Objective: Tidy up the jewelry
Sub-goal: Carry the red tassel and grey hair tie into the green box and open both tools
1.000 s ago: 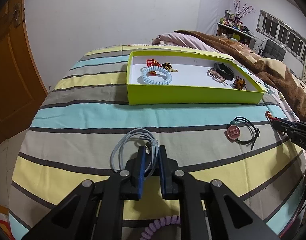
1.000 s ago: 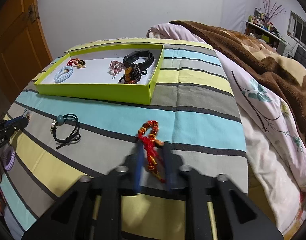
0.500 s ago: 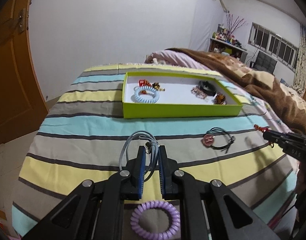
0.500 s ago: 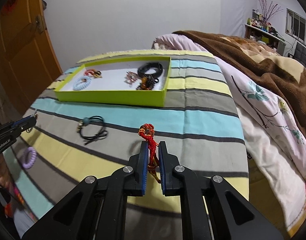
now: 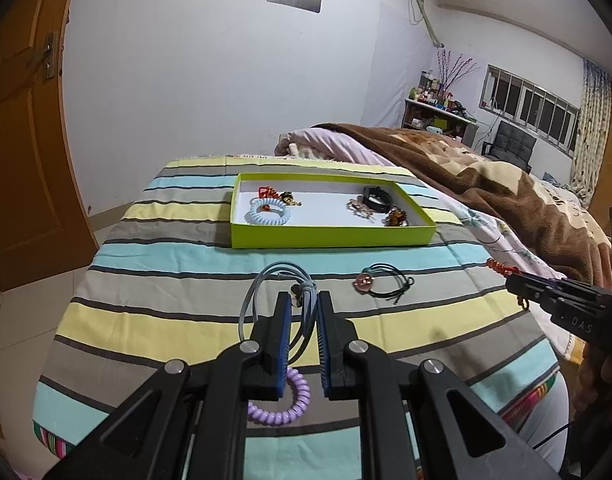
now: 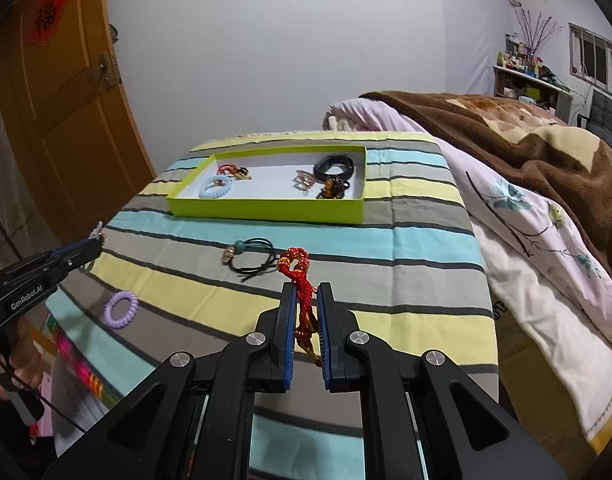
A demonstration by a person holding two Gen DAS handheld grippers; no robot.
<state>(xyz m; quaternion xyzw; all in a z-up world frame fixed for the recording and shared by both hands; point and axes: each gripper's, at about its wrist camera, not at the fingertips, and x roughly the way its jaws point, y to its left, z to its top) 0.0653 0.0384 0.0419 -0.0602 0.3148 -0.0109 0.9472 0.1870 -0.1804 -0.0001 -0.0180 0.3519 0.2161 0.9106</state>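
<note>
On striped bedspread (image 5: pixel 177 256) | green tray (image 5: pixel 330 236) | brown blanket (image 5: pixel 506 200) beside

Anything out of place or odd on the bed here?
Nothing damaged. Two pieces lie outside the green tray: a purple coil hair tie and a black hair tie, loose on the striped sheet.

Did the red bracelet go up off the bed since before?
Yes. The red bracelet, pinched in the right gripper, rose off the striped sheet where it lay earlier.
</note>
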